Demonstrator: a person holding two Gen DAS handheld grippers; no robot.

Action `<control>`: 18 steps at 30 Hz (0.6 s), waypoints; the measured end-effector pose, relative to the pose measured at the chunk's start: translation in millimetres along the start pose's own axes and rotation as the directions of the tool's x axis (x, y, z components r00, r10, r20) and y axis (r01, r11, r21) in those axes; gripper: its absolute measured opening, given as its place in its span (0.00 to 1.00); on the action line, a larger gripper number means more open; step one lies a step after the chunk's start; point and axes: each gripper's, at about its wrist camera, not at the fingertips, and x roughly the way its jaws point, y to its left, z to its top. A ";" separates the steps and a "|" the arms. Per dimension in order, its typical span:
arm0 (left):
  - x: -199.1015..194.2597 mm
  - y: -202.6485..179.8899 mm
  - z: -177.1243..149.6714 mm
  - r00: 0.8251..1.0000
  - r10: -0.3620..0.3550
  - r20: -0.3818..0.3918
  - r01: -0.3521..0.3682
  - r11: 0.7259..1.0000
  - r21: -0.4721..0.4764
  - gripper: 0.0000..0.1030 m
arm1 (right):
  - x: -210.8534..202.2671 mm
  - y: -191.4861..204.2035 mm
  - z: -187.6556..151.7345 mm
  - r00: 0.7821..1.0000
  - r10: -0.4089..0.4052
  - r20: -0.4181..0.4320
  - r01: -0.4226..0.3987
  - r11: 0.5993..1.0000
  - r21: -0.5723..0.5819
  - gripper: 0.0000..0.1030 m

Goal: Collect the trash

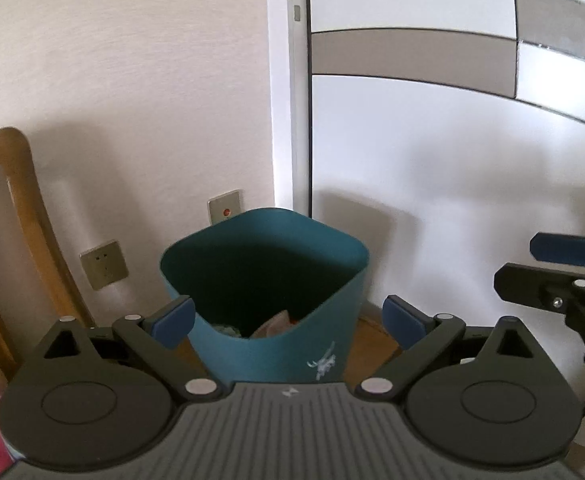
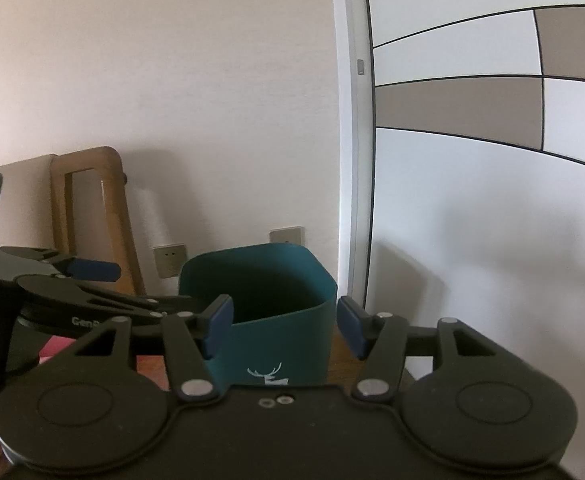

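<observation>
left view / step: we read this as the drop-off stage. Our left gripper [image 1: 288, 322] has its jaws spread wide, nothing between the pads, aimed down into the bin [image 1: 264, 280].
left view / trash: scraps [image 1: 274, 324] lie at the bottom of the bin, pale and pinkish; what they are we cannot tell. Nothing else to collect shows here.
left view / other gripper: right gripper [image 1: 512, 268] sits at the frame's right edge, side-on, jaws apart, empty.
left view / edges: bin stands in a corner, wall [image 1: 132, 100] behind it, door [image 1: 432, 160] and its frame close on the right, wooden chair [image 1: 12, 208] on the left. Two wall sockets [image 1: 103, 264] just behind the bin rim.
left view / room: free space is above the bin and back toward us; sideways it is tight.
right view / step: right gripper [image 2: 284, 328] released too, pads clear of the bin [image 2: 268, 312], which sits between them only by line of sight.
right view / other gripper: left gripper [image 2: 152, 284] reaches in from the left, near the bin's rim, nothing in it.
right view / trash: bin's inside is dark from this angle; contents hidden.
right view / edges: door frame [image 2: 352, 160] just right of the bin, chair [image 2: 104, 208] left of it.
next move: we judge both grippers need to back off and look for more trash; none is in sight. Watch the rim and the door frame on the way.
</observation>
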 end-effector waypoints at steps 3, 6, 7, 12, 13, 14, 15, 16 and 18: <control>-11.7 -1.2 -5.7 1.000 -0.001 0.011 0.001 1.000 -0.020 0.98 | -9.0 -0.4 -2.9 1.000 0.006 0.004 -0.006 1.000 0.009 0.55; -23.8 -3.8 -10.9 1.000 -0.007 0.026 0.007 1.000 -0.020 0.98 | -14.8 0.7 -5.8 1.000 0.016 -0.004 -0.016 1.000 0.010 0.56; -28.3 -4.9 -13.2 1.000 -0.010 0.029 0.010 1.000 -0.022 0.98 | -16.6 1.3 -6.5 1.000 0.021 -0.005 -0.021 1.000 0.010 0.56; -44.6 -3.6 -24.1 0.999 -0.044 0.031 0.045 0.998 -0.046 0.98 | -24.9 4.2 -10.6 0.999 0.034 -0.006 -0.034 0.999 0.012 0.56; -46.8 -3.6 -26.5 0.999 -0.043 0.030 0.044 0.998 -0.050 0.98 | -26.2 4.9 -11.0 0.999 0.035 -0.006 -0.035 0.999 0.011 0.56; -48.6 -3.0 -28.4 0.999 -0.043 0.028 0.045 0.998 -0.051 0.98 | -27.1 5.6 -10.8 0.999 0.038 -0.008 -0.038 0.999 0.008 0.56; -49.8 -2.9 -29.8 0.999 -0.041 0.026 0.043 0.998 -0.052 0.98 | -28.0 6.2 -10.4 0.999 0.040 -0.007 -0.040 0.999 0.008 0.56; -51.1 -2.9 -31.2 0.999 -0.031 0.022 0.032 0.998 -0.055 0.98 | -29.2 6.8 -10.6 0.999 0.043 -0.006 -0.043 0.999 0.008 0.56; -54.2 -1.8 -33.2 0.999 -0.026 0.021 0.028 0.998 -0.064 0.98 | -31.4 7.9 -10.3 0.999 0.045 -0.003 -0.045 0.999 0.008 0.56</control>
